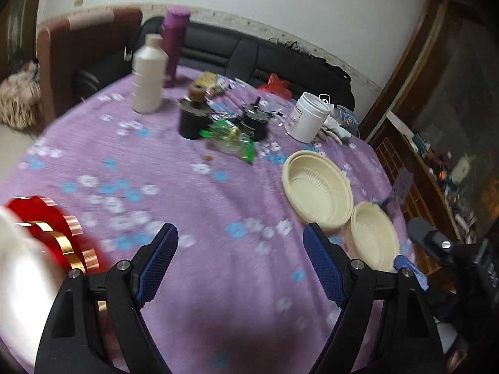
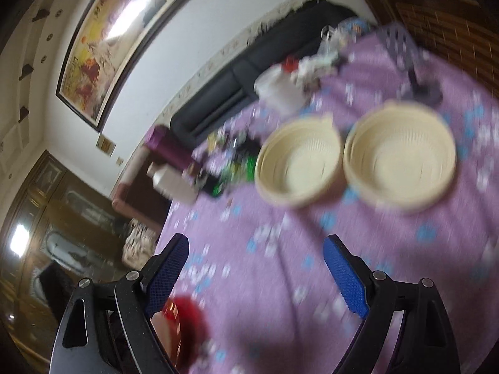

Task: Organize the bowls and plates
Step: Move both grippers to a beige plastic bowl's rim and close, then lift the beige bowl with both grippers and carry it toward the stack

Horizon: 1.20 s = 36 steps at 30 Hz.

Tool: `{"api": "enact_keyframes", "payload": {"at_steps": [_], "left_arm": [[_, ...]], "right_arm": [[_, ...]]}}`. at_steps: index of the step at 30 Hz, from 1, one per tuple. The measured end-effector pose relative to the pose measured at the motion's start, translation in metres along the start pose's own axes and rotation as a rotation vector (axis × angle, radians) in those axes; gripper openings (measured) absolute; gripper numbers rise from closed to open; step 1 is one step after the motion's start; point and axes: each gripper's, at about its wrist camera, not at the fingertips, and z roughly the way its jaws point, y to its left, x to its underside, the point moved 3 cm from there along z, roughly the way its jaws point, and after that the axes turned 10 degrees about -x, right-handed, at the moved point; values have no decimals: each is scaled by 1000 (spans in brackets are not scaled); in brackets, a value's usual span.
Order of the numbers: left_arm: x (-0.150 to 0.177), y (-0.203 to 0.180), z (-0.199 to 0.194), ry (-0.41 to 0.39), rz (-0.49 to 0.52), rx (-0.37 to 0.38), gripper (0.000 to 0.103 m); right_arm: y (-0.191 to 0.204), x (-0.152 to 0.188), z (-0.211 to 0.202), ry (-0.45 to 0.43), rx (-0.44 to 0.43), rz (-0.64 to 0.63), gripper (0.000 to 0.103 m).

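Observation:
Two cream bowls stand side by side on the purple flowered tablecloth (image 1: 193, 268): a larger one (image 1: 316, 185) and a smaller one (image 1: 372, 237) at the right in the left wrist view. In the right wrist view they are ahead, one (image 2: 299, 162) left of the other (image 2: 399, 154). A red and gold plate (image 1: 53, 230) lies at the left edge, and shows by the left finger in the right wrist view (image 2: 187, 321). My left gripper (image 1: 240, 258) is open and empty above the cloth. My right gripper (image 2: 255, 274) is open and empty; it shows in the left view (image 1: 408, 268).
Clutter stands at the table's far side: a white bottle (image 1: 148, 78), a purple flask (image 1: 174, 40), black pots (image 1: 193, 118), a green packet (image 1: 234, 137), a white jar (image 1: 307, 117). A black sofa (image 1: 249, 53) lies behind. A wooden cabinet (image 1: 436, 155) is right.

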Motion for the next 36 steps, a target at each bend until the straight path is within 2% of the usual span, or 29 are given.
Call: {"api": "enact_keyframes", "payload": {"at_steps": [3, 6, 11, 14, 16, 22, 24, 27, 29, 31, 35, 36], "left_arm": [[-13, -21, 29, 32, -26, 1, 83], [-23, -46, 61, 75, -27, -3, 83], [-32, -70, 94, 94, -31, -11, 83], [-35, -76, 112, 106, -40, -27, 83], [-36, -80, 122, 110, -48, -41, 83], [-34, -85, 140, 125, -45, -59, 83], [-33, -86, 145, 125, -30, -75, 83], [-29, -87, 150, 154, -23, -62, 83], [-29, -85, 150, 150, -26, -69, 83], [-30, -85, 149, 138, -29, -71, 83], [-30, -85, 151, 144, -13, -77, 82], [-30, -84, 152, 141, -10, -85, 81]], "right_arm": [[-15, -36, 11, -12, 29, 5, 89], [-32, -67, 36, 38, 73, -2, 90], [-53, -95, 80, 121, 107, -30, 89], [-63, -100, 105, 164, 133, -58, 81], [-68, -101, 121, 197, 151, -79, 69], [-78, -97, 149, 237, 256, -133, 61], [-82, -96, 154, 249, 300, -147, 54], [-90, -94, 158, 290, 327, -125, 51], [-91, -97, 153, 264, 309, -118, 50], [-93, -100, 148, 241, 336, -124, 51], [-98, -95, 162, 339, 349, -129, 52], [-97, -93, 165, 356, 348, -142, 49]]}}
